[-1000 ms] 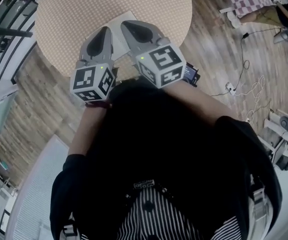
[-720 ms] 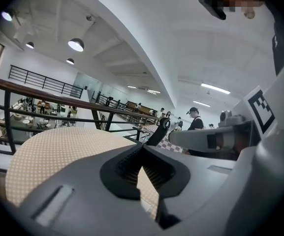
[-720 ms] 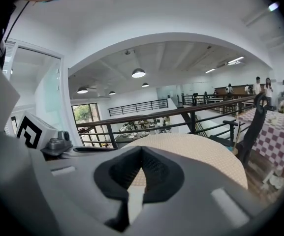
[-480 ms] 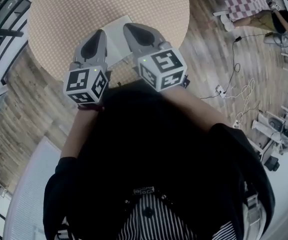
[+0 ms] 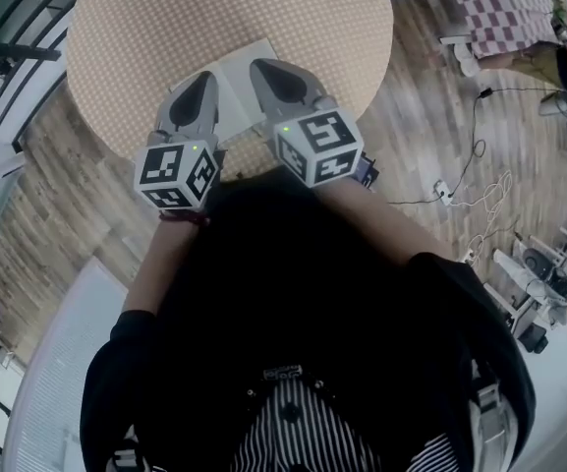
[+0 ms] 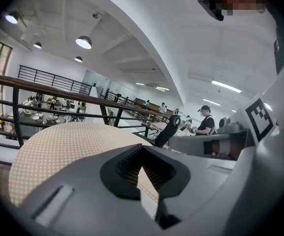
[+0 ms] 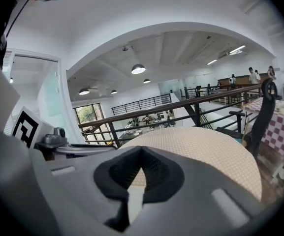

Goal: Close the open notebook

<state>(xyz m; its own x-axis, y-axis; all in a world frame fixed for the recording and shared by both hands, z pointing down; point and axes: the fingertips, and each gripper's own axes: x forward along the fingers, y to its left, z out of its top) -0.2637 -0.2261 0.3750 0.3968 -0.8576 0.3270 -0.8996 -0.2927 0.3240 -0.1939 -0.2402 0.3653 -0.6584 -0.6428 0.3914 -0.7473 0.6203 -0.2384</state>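
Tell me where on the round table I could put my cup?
The far half of the table is bare, from the notebook out to the rim, and either side too. The near edge is crowded: the notebook lies there with the left claw and right claw over it.
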